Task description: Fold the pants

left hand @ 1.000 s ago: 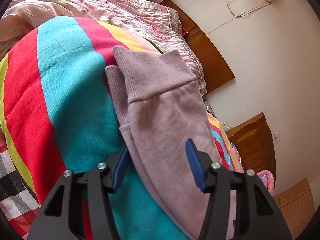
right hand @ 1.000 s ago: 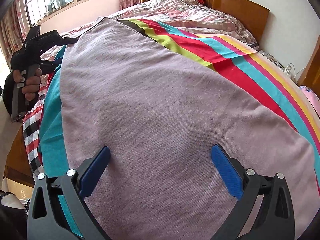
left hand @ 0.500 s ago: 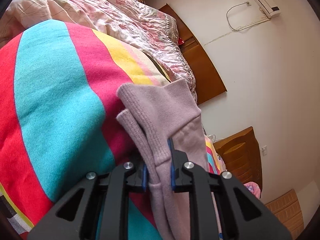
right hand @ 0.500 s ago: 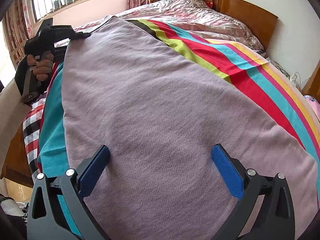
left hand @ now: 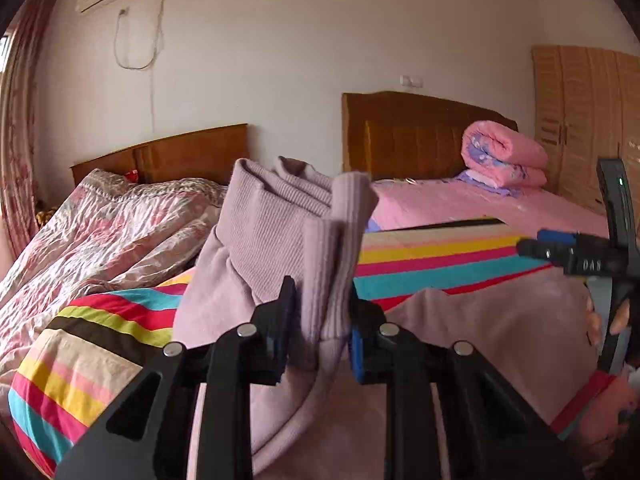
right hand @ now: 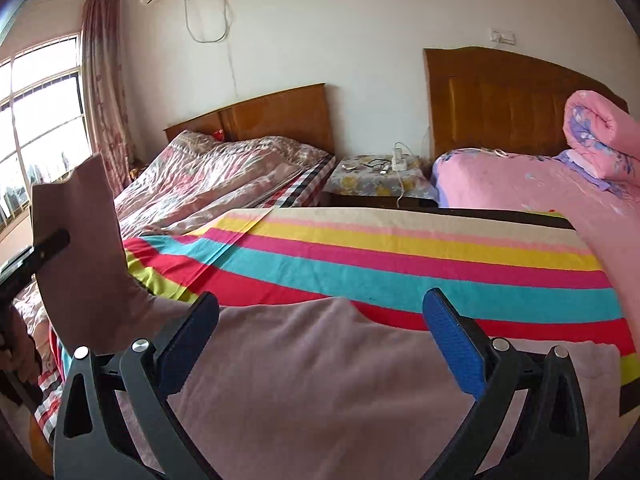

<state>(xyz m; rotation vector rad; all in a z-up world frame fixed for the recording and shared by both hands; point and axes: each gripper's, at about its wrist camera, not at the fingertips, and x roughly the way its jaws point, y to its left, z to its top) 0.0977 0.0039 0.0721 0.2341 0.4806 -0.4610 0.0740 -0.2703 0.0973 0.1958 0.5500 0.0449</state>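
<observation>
We hold the left gripper clamped on the ribbed cuff end of the mauve pants, its jaws nearly closed with the knit bunched between them; the cuffs stand lifted above the striped blanket, and the fabric falls away from the grip down toward the blanket's near edge. The rest of the pants lies spread flat on the near part of the striped blanket — in the right wrist view the raised end shows at the blanket's left side, pinched by the left gripper. Our right gripper hangs over the flat pant fabric with its jaws spread wide and nothing between them; whether the blue pads touch the cloth we cannot tell. Beyond the blanket's far edge sit a wooden headboard, a crumpled floral quilt, a cluttered nightstand and — to the right of it — a rolled pink duvet.
</observation>
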